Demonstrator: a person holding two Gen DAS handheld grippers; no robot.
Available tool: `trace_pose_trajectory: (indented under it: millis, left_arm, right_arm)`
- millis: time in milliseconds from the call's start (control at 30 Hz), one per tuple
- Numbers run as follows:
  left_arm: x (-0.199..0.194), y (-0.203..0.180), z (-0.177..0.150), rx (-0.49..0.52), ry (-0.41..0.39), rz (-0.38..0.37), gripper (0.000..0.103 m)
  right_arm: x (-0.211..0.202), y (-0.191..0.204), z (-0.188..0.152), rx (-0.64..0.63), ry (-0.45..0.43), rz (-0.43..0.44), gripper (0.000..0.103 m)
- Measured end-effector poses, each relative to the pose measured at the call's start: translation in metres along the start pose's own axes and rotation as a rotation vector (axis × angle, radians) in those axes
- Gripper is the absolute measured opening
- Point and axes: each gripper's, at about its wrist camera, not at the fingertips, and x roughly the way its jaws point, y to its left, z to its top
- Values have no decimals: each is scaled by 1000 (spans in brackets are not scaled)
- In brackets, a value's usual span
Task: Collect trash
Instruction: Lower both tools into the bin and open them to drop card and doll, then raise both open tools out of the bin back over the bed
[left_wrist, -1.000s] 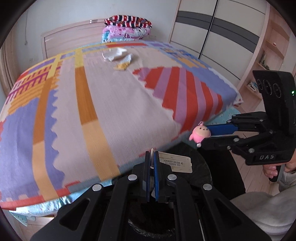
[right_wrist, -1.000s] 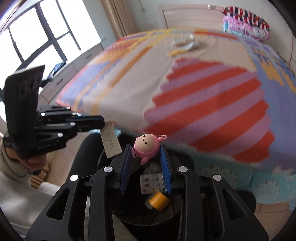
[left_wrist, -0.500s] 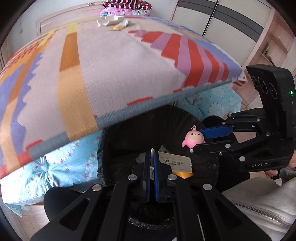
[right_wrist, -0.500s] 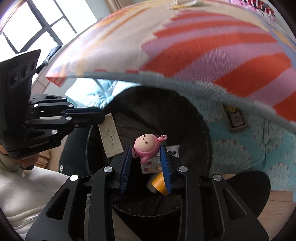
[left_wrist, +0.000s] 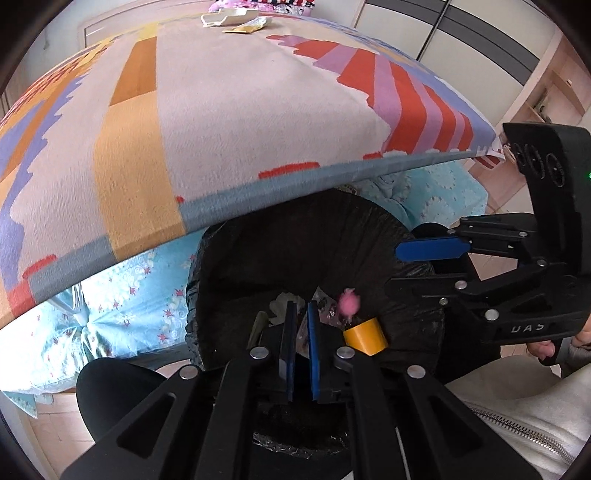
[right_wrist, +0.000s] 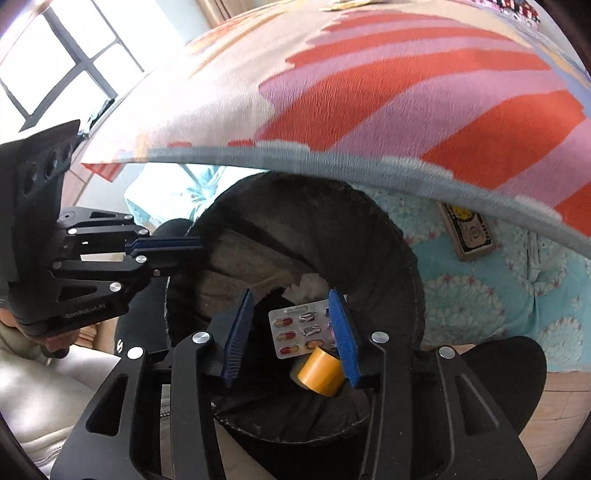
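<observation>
Hovering over the black bin (right_wrist: 402, 258), right tongs (right_wrist: 291, 332) apart, left tongs (left_wrist: 299, 332) slightly apart, both empty.

Left wrist view: close above black-lined bin (left_wrist: 295, 258), facing bed (left_wrist: 221, 110). Right wrist view: same bin (right_wrist: 369, 229), from opposite side. Each shows the other gripper.

Left gripper (left_wrist: 299, 325), lower centre of its own wrist view: the two blue fingers stand parallel with a narrow gap and nothing between them; in the right wrist view it enters from the left edge, fingers (right_wrist: 166, 245) nearly level. Right gripper (right_wrist: 291, 332), lower centre of its own view: fingers spread wide, nothing held. A hand (left_wrist: 546, 347) grips its handle at the right edge.
</observation>
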Motion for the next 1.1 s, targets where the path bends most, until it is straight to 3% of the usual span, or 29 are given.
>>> trace_pose_trajectory:
  millis: [167, 267, 300, 333, 767, 1100]
  left_arm:
    - [-11, -4, 3, 14, -23, -12, 6]
    - [-19, -5, 5, 13, -40, -23, 36]
    - [-23, -6, 5, 15, -56, -23, 55]
    - [-28, -6, 6, 20, -73, -22, 60]
    - [-79, -16, 29, 123, -203, 0, 60]
    - [-110, -5, 70, 185, -301, 54, 60]
  right_arm:
    - [-14, 0, 4, -3, -35, -7, 42]
    - [-25, 1, 7, -11, -59, -12, 42]
    - [-30, 2, 9, -16, -70, -15, 42]
    - [-33, 2, 9, -19, -76, -16, 42]
    - [-75, 9, 31, -74, -170, -22, 42]
    - [-98, 9, 73, -113, -255, -43, 45]
